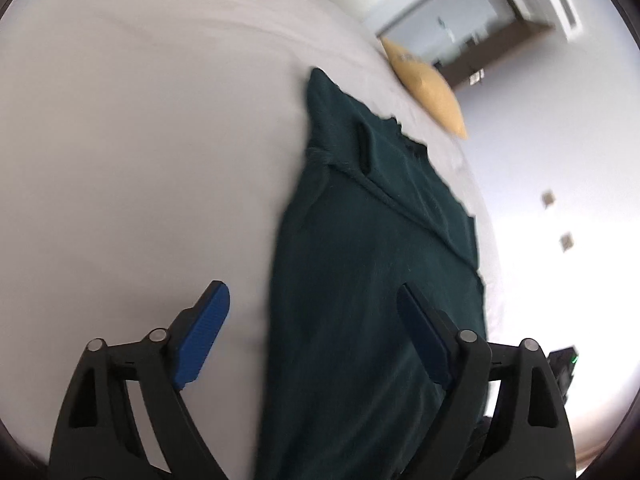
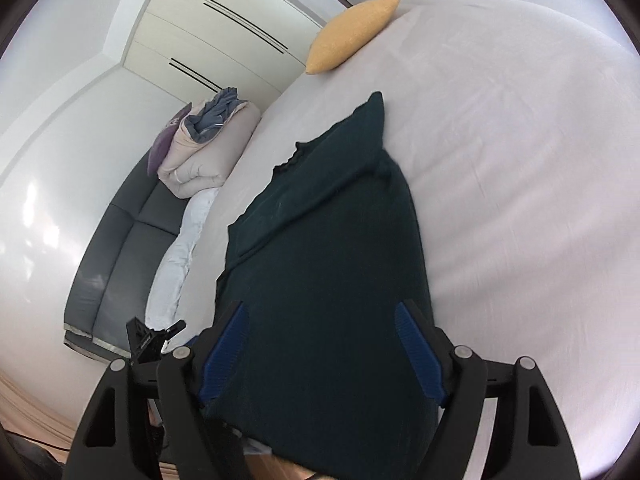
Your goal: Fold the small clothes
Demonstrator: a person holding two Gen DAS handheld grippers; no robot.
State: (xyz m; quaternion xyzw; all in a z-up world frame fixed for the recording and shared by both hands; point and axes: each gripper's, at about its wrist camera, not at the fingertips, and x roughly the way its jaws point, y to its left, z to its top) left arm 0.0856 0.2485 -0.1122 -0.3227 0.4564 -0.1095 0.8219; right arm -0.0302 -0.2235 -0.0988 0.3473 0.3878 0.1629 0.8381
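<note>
A dark green knitted garment [image 1: 368,272] lies spread on the white bed sheet [image 1: 140,140], with a sleeve folded across its body. It also shows in the right wrist view [image 2: 328,232], reaching down to the bed's near edge. My left gripper [image 1: 312,296] is open, its jaws wide apart; the left blue pad [image 1: 204,336] is over the sheet and the right pad [image 1: 424,340] over the garment. My right gripper [image 2: 320,316] is open, both blue pads [image 2: 224,352] over the garment's lower part. Neither holds anything.
A yellow cushion [image 1: 428,84] lies at the bed's far edge, also in the right wrist view [image 2: 352,32]. A grey sofa [image 2: 120,248] with folded bedding [image 2: 204,148] stands left of the bed. White wardrobes [image 2: 224,28] line the wall.
</note>
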